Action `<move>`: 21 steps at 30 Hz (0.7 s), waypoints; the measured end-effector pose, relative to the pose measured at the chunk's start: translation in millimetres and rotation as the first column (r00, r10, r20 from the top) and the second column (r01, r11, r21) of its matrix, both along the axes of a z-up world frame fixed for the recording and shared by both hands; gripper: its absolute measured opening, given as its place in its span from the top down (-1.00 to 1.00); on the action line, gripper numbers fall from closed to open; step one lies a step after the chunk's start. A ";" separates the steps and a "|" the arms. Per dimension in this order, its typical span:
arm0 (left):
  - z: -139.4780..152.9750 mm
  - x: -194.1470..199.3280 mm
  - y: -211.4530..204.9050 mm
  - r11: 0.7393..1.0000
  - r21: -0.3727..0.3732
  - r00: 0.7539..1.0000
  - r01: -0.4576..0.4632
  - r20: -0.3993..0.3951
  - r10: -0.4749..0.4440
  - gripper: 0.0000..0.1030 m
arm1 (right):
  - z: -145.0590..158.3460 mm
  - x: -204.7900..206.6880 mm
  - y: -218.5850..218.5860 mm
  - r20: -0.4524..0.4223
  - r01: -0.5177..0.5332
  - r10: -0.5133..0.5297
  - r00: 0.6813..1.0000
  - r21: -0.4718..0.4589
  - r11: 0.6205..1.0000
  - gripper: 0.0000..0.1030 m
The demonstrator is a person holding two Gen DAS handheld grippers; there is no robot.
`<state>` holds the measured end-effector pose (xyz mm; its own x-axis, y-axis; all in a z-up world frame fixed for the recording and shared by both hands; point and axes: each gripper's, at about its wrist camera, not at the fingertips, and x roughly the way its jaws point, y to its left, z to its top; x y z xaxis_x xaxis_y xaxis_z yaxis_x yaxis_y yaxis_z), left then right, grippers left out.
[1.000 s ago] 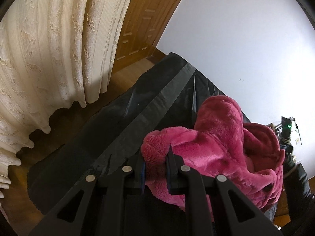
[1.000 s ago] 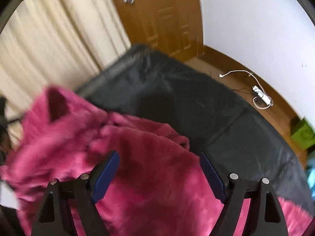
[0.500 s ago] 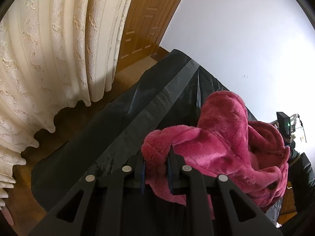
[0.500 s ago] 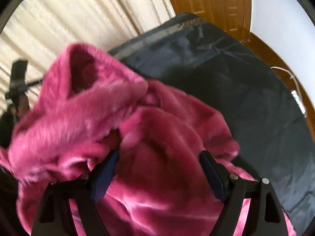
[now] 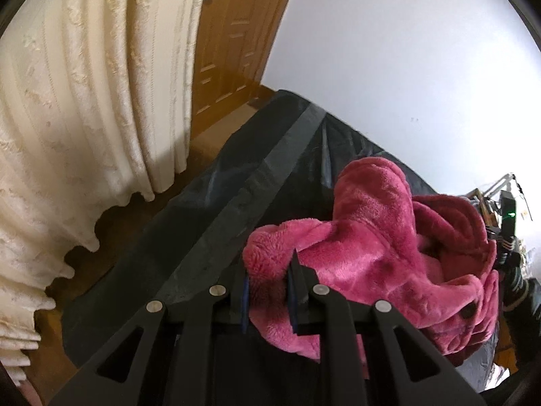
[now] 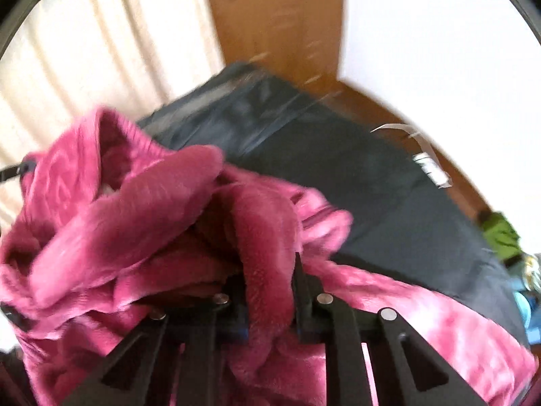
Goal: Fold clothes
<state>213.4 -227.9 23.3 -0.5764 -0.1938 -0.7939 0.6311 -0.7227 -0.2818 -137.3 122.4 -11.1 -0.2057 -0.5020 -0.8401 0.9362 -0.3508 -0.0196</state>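
A fluffy pink fleece garment [image 5: 382, 247] lies bunched on the black sheet [image 5: 216, 209] that covers the work surface. My left gripper [image 5: 268, 270] is shut on a fold at the garment's near left end. In the right wrist view the same garment [image 6: 135, 209] is lifted and crumpled, and my right gripper [image 6: 270, 270] is shut on a thick fold of it. That view is blurred by motion. The far end of the garment hangs toward the right in the left wrist view.
A cream curtain [image 5: 84, 118] hangs at the left over a wooden floor, with a brown door [image 5: 233, 34] behind. A white wall stands behind the black sheet [image 6: 355, 169]. A white cable [image 6: 429, 165] and a green object [image 6: 500, 233] lie on the floor at the right.
My right gripper was open over the garment and has now closed on a fold of it. My left gripper keeps its hold and has barely moved.
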 end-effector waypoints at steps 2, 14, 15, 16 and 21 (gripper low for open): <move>6.6 -6.3 6.1 0.999 -0.013 0.999 0.030 -0.018 -0.031 0.60 | 28.0 9.0 22.1 -0.130 0.075 -0.082 0.988 -0.058 0.996 0.65; 106.7 -59.5 67.5 0.961 -0.150 0.924 0.230 -0.275 -0.264 0.59 | 229.1 84.8 188.9 -0.477 0.316 -0.563 0.675 -0.504 0.804 0.66; 118.3 -61.3 73.4 0.957 -0.167 0.912 0.237 -0.301 -0.278 0.59 | 241.8 93.3 198.2 -0.486 0.314 -0.584 0.651 -0.528 0.789 0.65; 134.3 -61.7 80.0 0.952 -0.189 0.895 0.241 -0.335 -0.293 0.59 | 254.6 101.7 207.5 -0.494 0.311 -0.603 0.626 -0.552 0.774 0.65; 207.3 -41.7 105.7 0.940 -0.273 0.807 0.205 -0.496 -0.320 0.60 | 315.8 144.1 252.9 -0.519 0.281 -0.692 0.501 -0.659 0.698 0.66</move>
<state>171.6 -122.2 230.7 -0.9443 -0.0919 -0.3160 0.2055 -0.9148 -0.3478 6.9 375.3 304.7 -0.9315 -0.3632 -0.0195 0.3550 -0.8963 -0.2656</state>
